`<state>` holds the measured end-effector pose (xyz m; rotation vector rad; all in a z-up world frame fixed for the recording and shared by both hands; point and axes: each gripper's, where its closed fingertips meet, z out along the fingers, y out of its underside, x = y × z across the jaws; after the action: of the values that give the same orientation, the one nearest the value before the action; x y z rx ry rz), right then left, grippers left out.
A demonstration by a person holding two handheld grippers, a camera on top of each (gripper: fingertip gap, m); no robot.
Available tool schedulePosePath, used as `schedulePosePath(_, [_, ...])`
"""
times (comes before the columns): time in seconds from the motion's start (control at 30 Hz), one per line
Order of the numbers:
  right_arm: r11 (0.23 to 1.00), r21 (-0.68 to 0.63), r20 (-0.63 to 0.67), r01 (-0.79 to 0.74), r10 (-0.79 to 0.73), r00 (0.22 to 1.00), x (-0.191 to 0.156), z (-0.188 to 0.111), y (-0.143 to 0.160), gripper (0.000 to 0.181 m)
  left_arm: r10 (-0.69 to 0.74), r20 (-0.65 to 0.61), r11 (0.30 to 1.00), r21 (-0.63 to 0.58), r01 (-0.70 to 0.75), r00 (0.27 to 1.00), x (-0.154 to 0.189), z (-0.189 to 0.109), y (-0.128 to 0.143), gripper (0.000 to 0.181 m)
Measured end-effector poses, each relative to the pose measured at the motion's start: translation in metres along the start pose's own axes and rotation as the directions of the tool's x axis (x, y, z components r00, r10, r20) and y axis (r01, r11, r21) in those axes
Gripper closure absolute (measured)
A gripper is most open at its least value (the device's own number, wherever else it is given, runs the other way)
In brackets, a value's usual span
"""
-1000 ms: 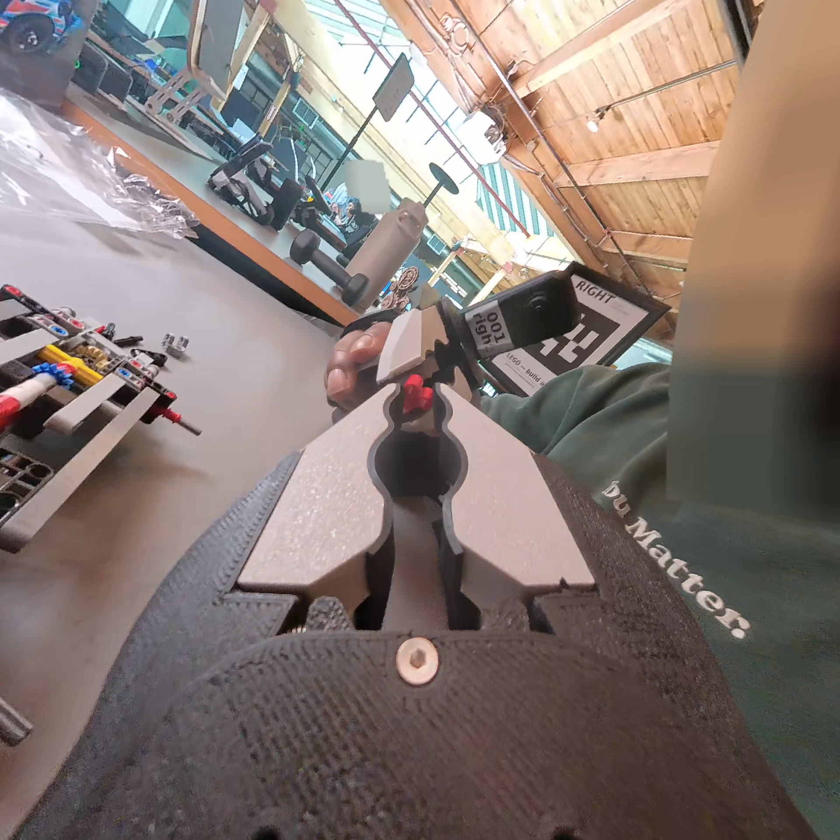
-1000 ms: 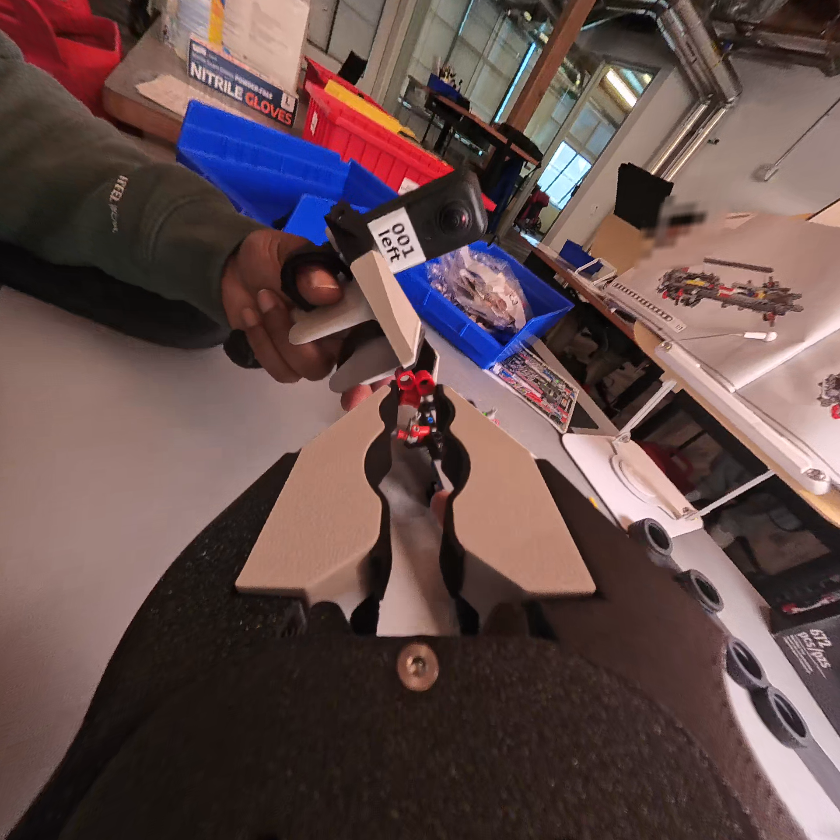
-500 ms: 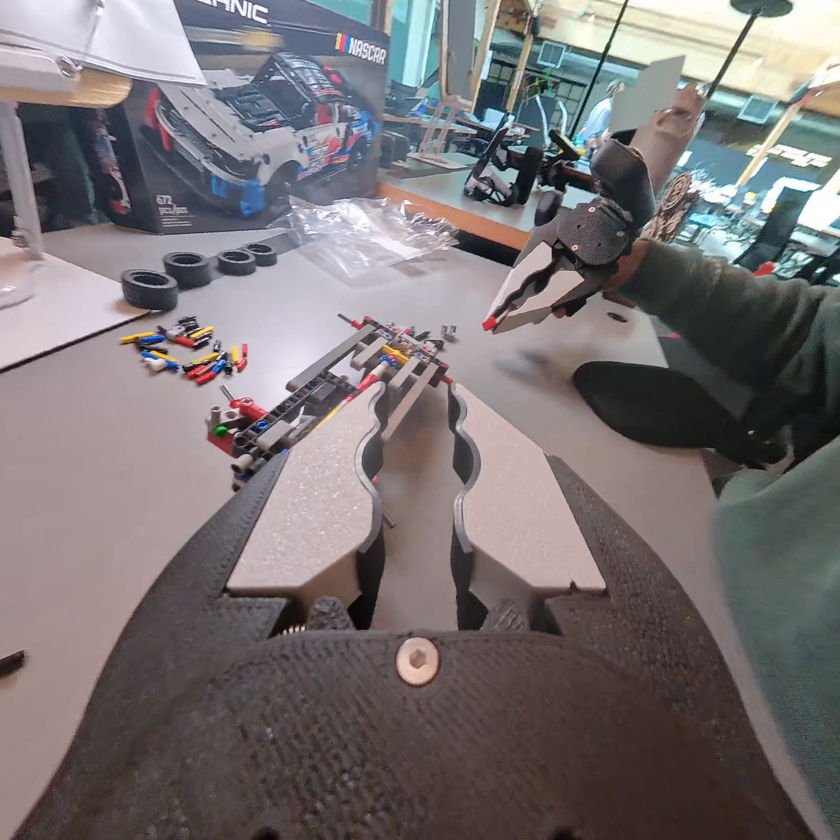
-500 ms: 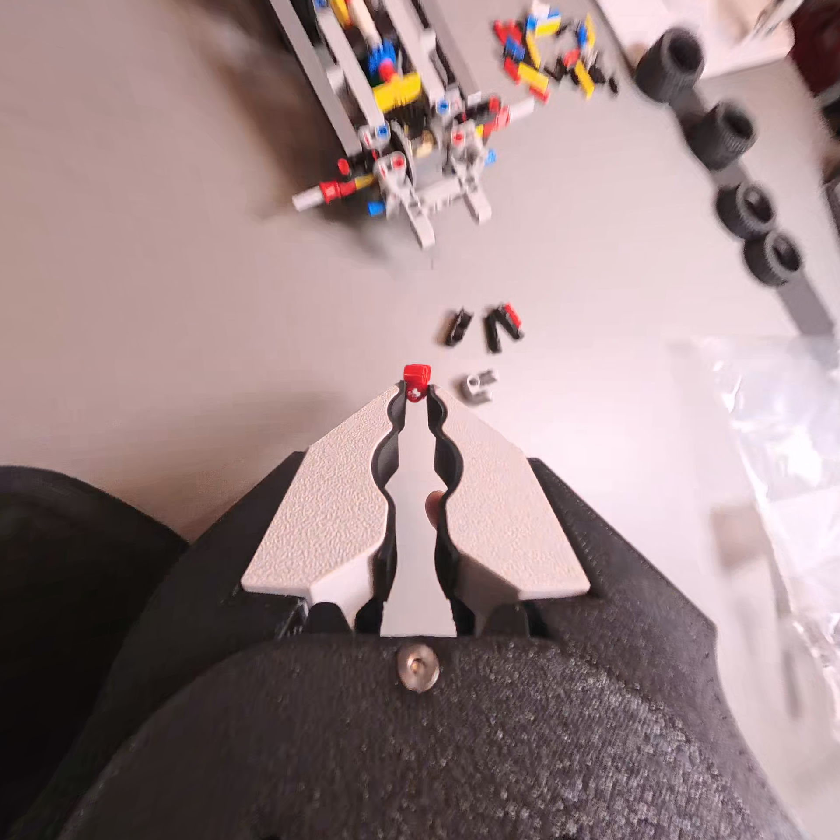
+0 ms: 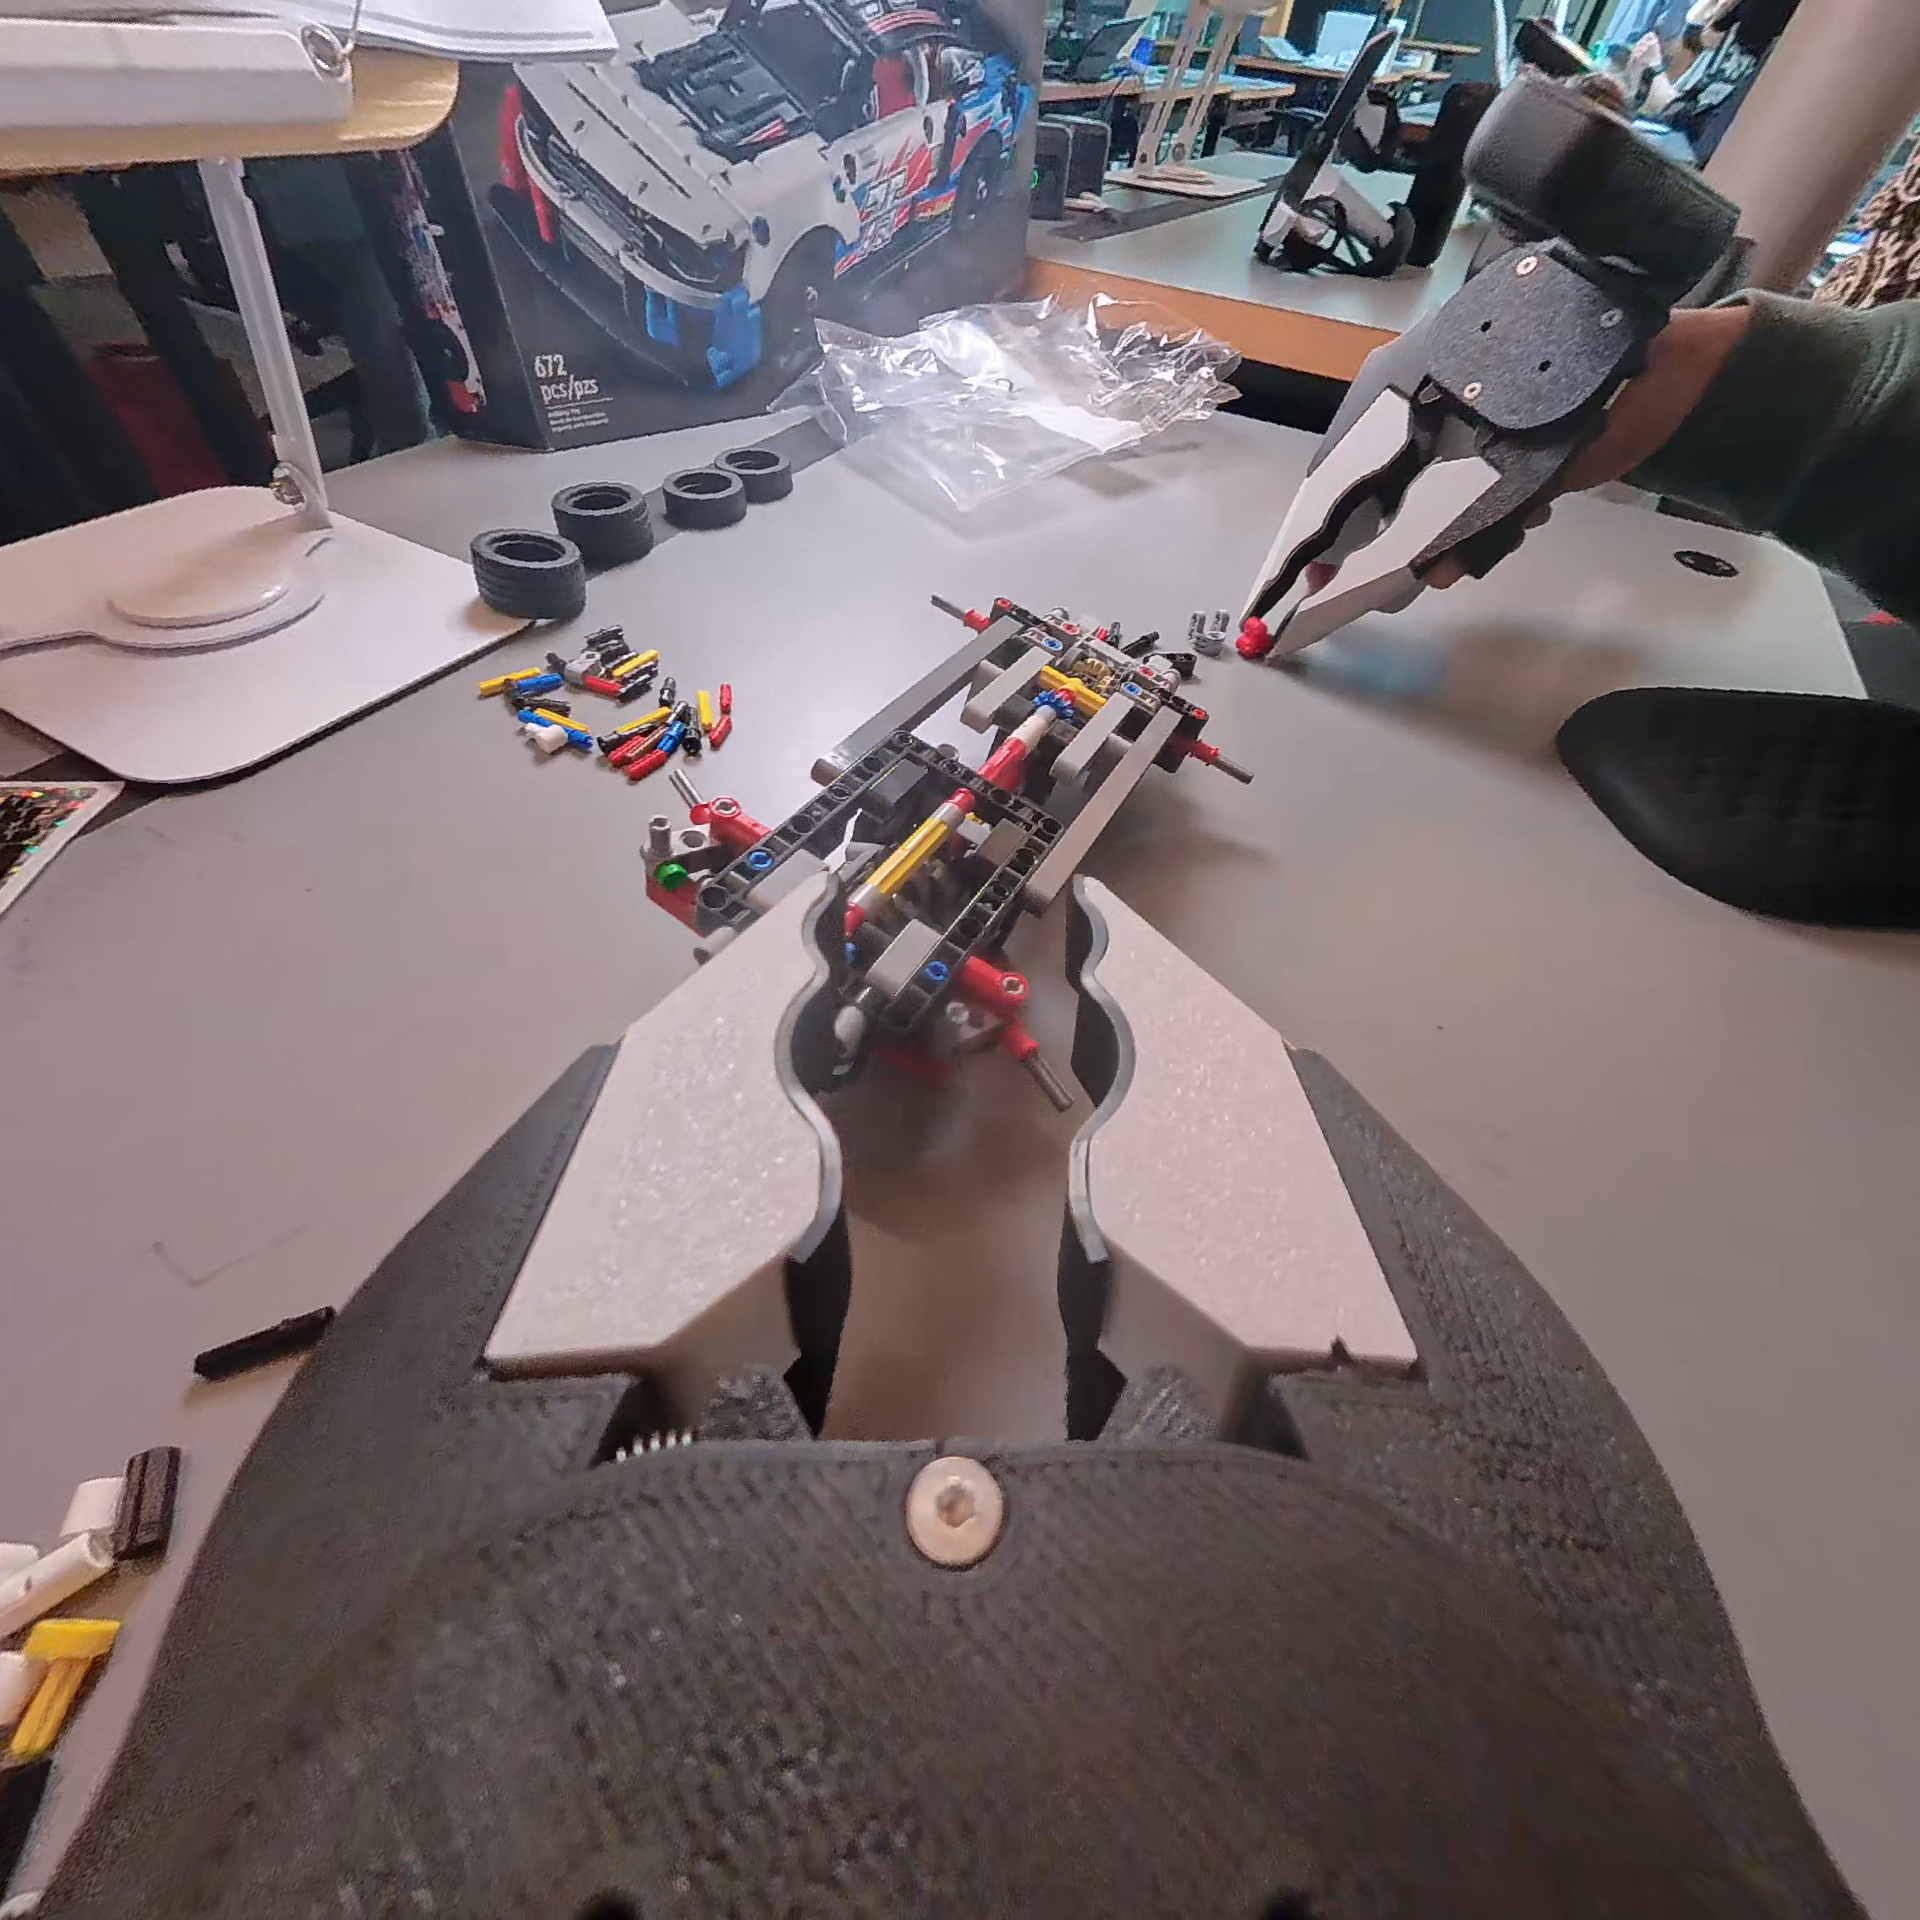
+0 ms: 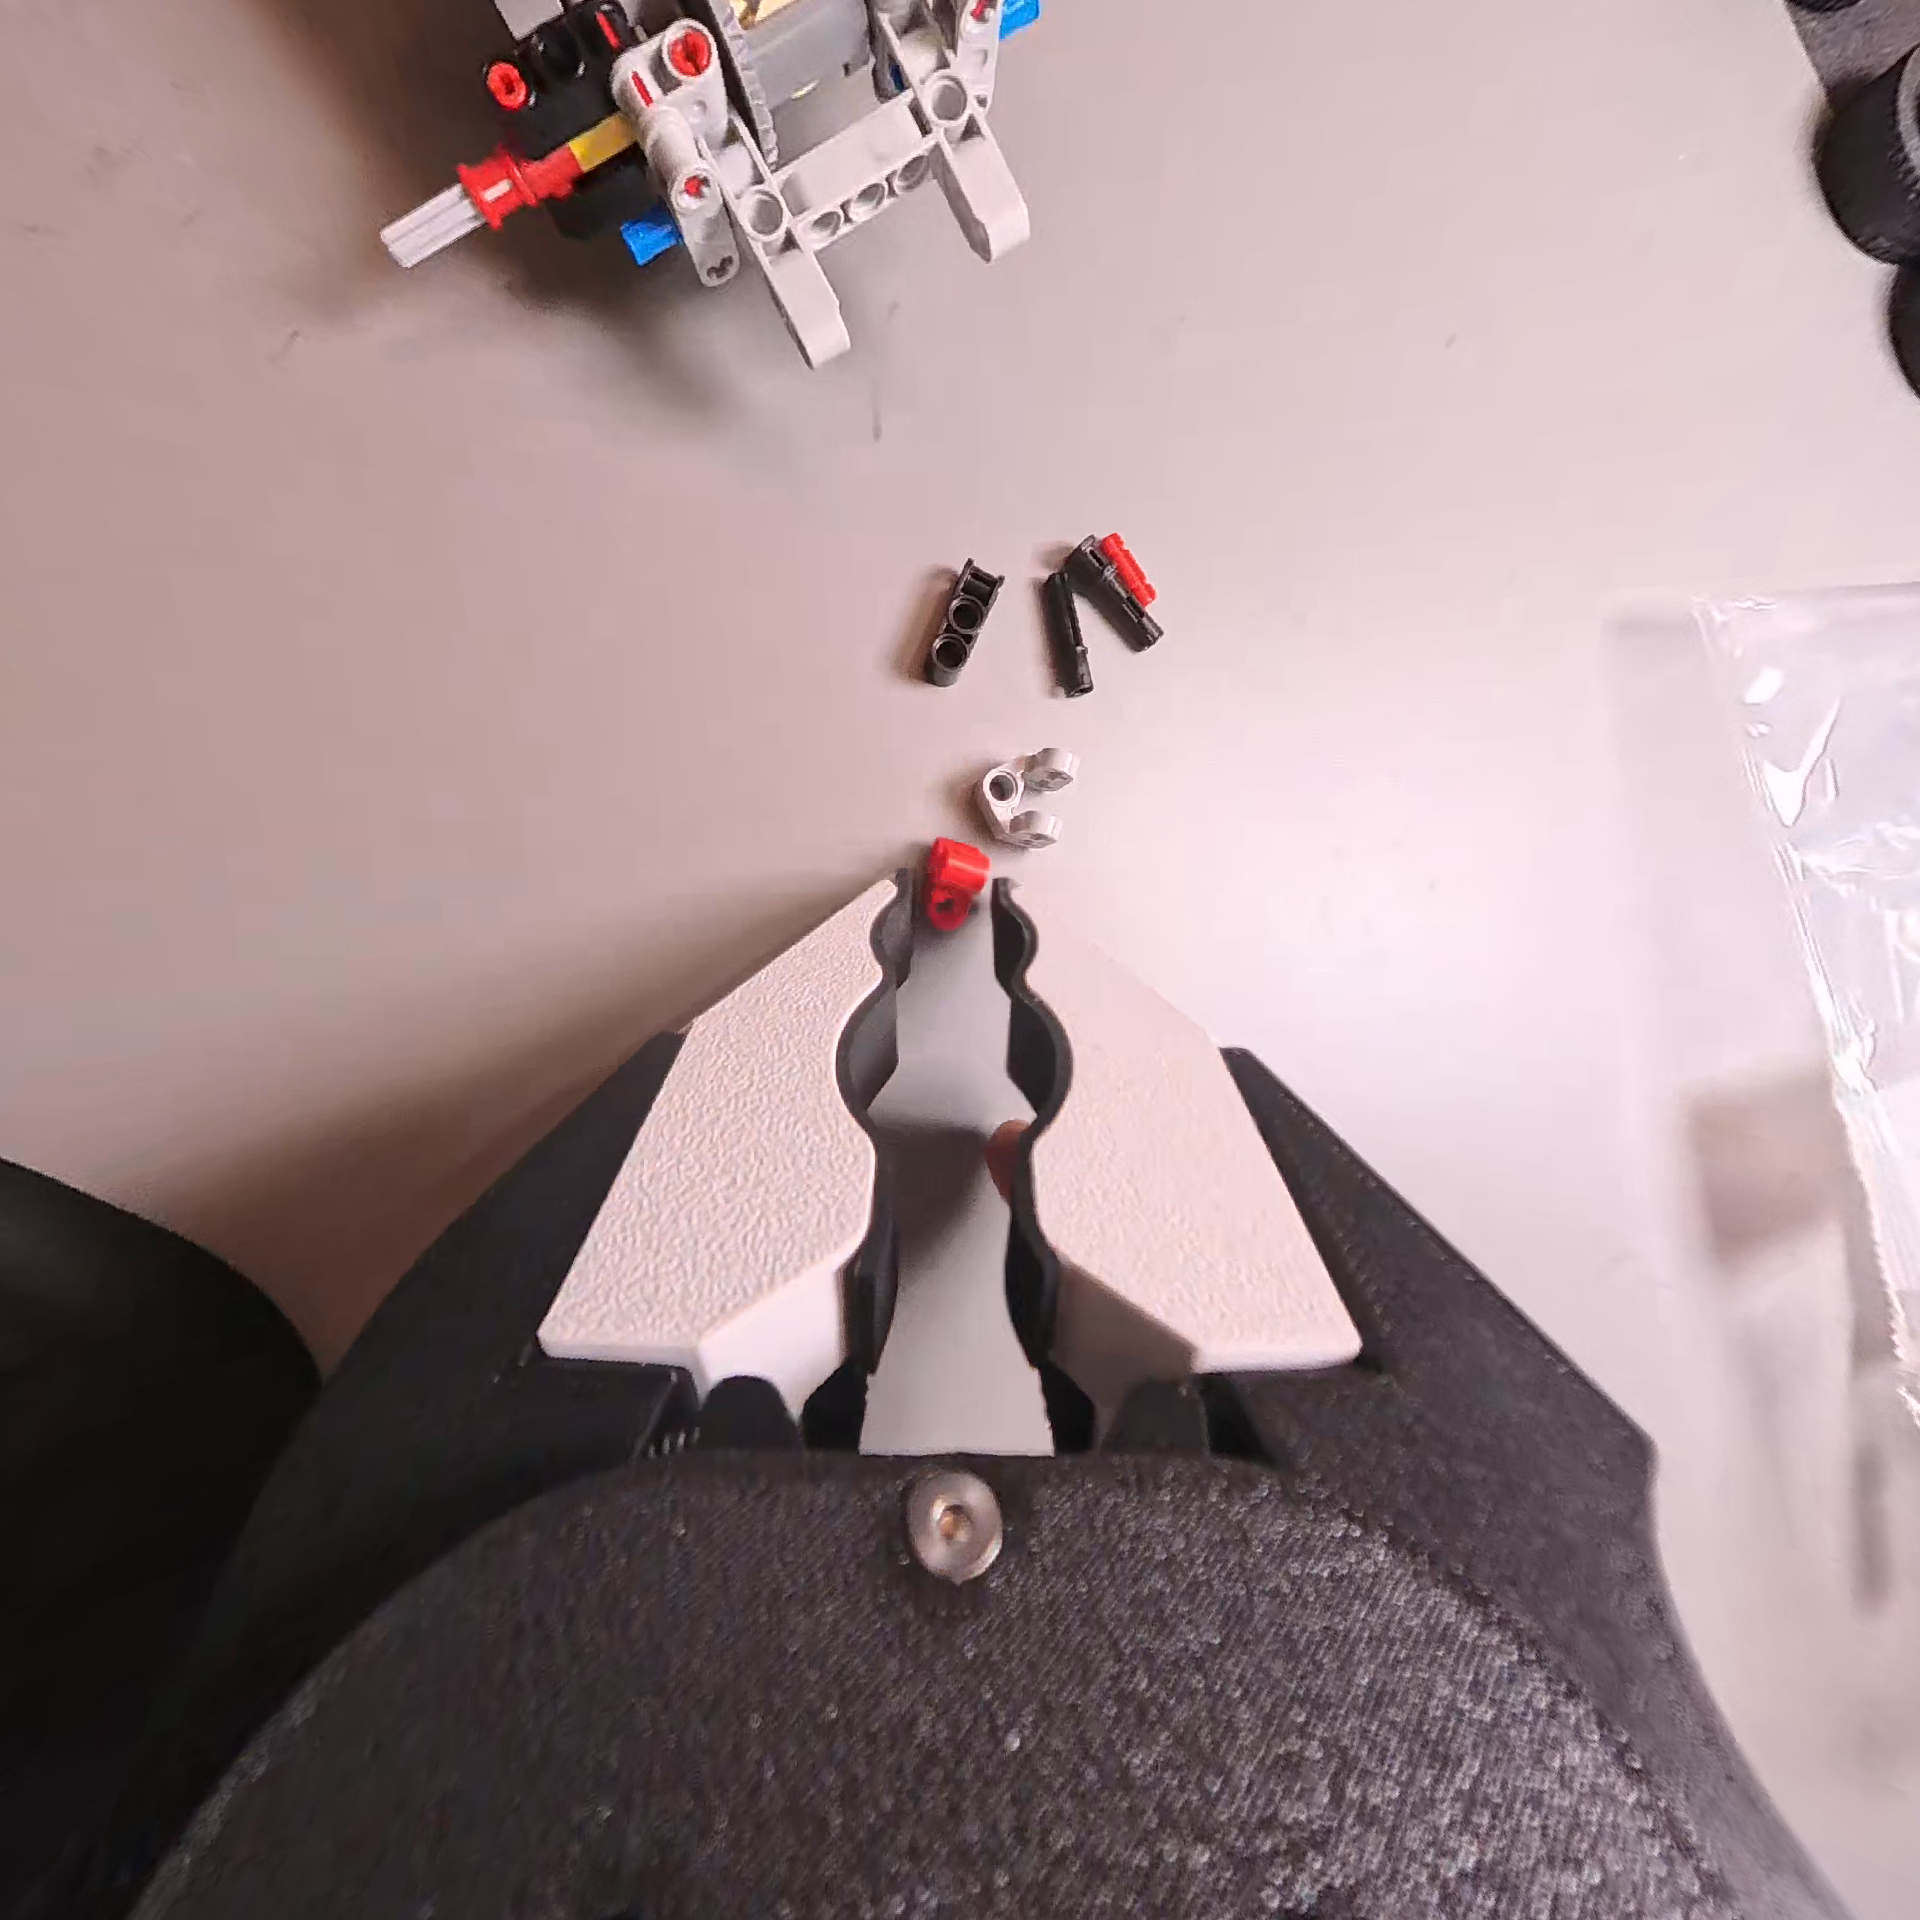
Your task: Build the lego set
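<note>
Red connector [image 6: 954, 879] lies on grey table [image 6: 416, 623] between parted right tool [image 6: 951, 906] tips

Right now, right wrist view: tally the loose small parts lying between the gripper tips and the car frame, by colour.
Black parts: 2
Black-and-red part: 1
Grey part: 1
Red part: 1
Total: 5
</note>
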<state>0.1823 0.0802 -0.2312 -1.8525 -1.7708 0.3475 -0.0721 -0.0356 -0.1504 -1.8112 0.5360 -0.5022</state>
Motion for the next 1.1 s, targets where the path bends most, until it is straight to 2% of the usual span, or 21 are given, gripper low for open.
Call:
schedulePosePath(0.07, [1.000, 0.020, -0.021, -0.005, 0.005, 1.000, 0.004, -0.004, -0.004, 0.162, 0.005, 0.018, 1.000, -0.010, -0.005, 1.000, -0.004, 0.000, 0.003, 0.137])
schedulePosePath(0.17, [0.994, 0.108, -0.060, -0.028, 0.035, 0.998, 0.012, -0.016, -0.019, 0.161, 0.029, 0.057, 0.999, -0.041, -0.027, 0.998, -0.012, 0.003, 0.010, 0.124])
schedulePosePath(0.27, [0.985, 0.168, -0.059, -0.022, 0.033, 0.998, 0.008, -0.020, -0.035, 0.159, 0.113, 0.093, 0.991, -0.086, -0.105, 0.989, -0.017, 0.009, 0.018, 0.108])
schedulePosePath(0.37, [0.978, 0.206, 0.011, 0.026, -0.029, 1.000, -0.015, -0.012, -0.053, 0.156, 0.203, 0.094, 0.972, -0.143, -0.189, 0.975, -0.020, 0.017, 0.023, 0.095])
schedulePosePath(0.47, [0.974, 0.218, 0.028, 0.055, -0.063, 0.998, -0.029, 0.005, -0.074, 0.146, 0.172, 0.067, 0.965, -0.211, -0.155, 0.983, -0.021, 0.026, 0.032, 0.085])
schedulePosePath(0.6, [0.980, 0.188, 0.021, 0.061, -0.066, 0.998, -0.028, 0.030, -0.090, 0.139, 0.190, 0.084, 0.948, -0.274, -0.160, 0.978, -0.025, 0.031, 0.042, 0.095])
schedulePosePath(0.67, [0.980, 0.179, 0.022, 0.087, -0.092, 0.996, -0.028, 0.037, -0.093, 0.145, 0.194, 0.103, 0.950, -0.267, -0.160, 0.976, -0.027, 0.032, 0.041, 0.097])
schedulePosePath(0.77, [0.978, 0.188, 0.002, 0.095, -0.097, 0.995, -0.023, 0.042, -0.098, 0.154, 0.175, 0.125, 0.957, -0.256, -0.139, 0.977, -0.033, 0.033, 0.039, 0.098])
schedulePosePath(1.0, [0.978, 0.200, -0.040, 0.056, -0.049, 0.998, 0.000, 0.051, -0.108, 0.153, 0.164, 0.165, 0.960, -0.254, -0.119, 0.973, -0.052, 0.041, 0.035, 0.097])
schedulePosePath(1.1, [0.971, 0.239, -0.051, 0.019, -0.007, 0.999, 0.004, 0.043, -0.111, 0.152, 0.153, 0.176, 0.971, -0.208, -0.115, 0.973, -0.053, 0.038, 0.027, 0.087])
